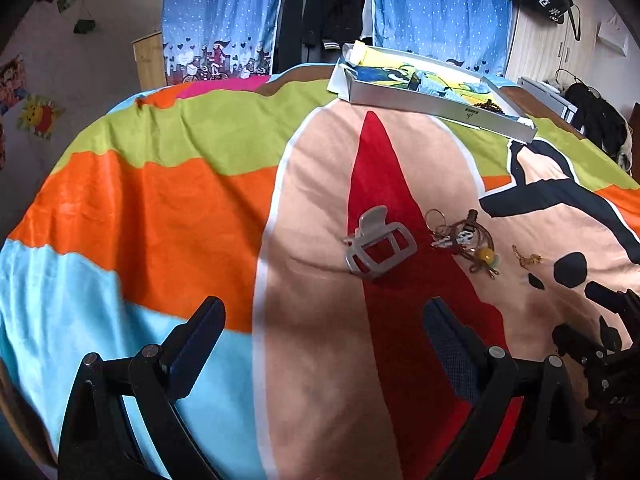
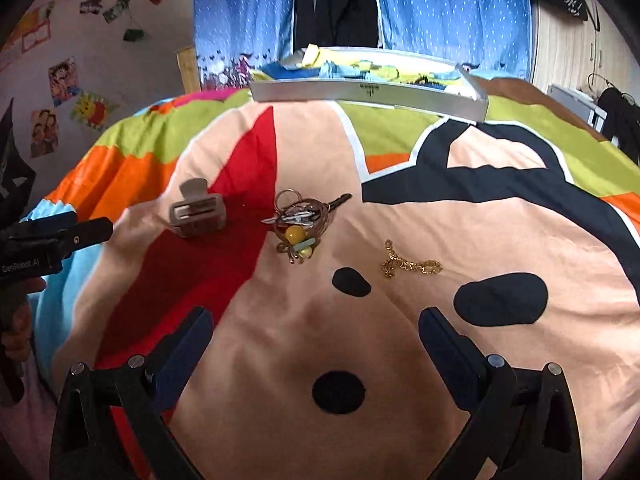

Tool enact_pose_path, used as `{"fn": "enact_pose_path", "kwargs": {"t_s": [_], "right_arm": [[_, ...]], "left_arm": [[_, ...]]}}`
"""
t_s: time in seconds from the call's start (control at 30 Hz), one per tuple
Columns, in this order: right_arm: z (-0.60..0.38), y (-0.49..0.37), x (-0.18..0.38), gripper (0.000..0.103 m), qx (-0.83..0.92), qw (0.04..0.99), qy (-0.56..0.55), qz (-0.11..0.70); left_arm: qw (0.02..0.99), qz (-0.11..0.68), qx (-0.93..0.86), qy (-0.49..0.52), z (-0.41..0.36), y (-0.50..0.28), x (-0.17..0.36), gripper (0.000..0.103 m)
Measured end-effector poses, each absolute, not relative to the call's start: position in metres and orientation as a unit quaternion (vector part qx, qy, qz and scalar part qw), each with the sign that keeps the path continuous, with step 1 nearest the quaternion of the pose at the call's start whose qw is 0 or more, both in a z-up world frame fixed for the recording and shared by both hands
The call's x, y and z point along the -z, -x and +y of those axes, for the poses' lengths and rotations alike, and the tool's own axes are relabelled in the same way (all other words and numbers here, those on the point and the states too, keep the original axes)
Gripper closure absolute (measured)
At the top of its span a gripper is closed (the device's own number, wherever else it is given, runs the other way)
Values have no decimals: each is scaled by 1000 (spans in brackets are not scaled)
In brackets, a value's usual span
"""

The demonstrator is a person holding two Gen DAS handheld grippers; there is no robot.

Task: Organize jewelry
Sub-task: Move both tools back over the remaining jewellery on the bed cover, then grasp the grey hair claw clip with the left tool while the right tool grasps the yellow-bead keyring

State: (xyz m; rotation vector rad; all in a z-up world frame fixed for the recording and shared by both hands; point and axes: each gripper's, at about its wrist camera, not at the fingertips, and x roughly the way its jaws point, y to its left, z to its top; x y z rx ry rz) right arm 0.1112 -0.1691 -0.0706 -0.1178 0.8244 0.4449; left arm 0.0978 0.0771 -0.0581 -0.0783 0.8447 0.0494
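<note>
On the colourful bedspread lie a grey hair claw clip, a tangle of cords and rings with a yellow bead, and a gold chain. A shallow white box sits at the far side of the bed. My left gripper is open, short of the claw clip, holding nothing. My right gripper is open too, hovering short of the chain and the bead tangle. In the right wrist view the left gripper shows at the left edge.
The bedspread covers the whole surface. Blue curtains and dark hanging clothes stand behind the bed. A wall with pictures is at the left, a wooden wardrobe and a chair with dark clothing at the right.
</note>
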Motion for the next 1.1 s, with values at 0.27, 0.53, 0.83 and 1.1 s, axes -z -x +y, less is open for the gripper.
{"fn": "enact_pose_path", "kwargs": {"t_s": [0.27,0.53,0.83,1.1], "right_arm": [[-161,-147,85,0,-200,885,72,415],[-160,-168,94,0,-216,881,58,417],[-143,-195,100,25,-261,861,52,433],[-136,-211,109,41,-268,854,56,442]], "left_arm": [[916,400,2,-4,73,-137,84,6],[921,389,24,-10,78,-158,92,6],[915,392,91,-29,73,-169,98,7],[908,400,117,-48,65,-176,108,14]]}}
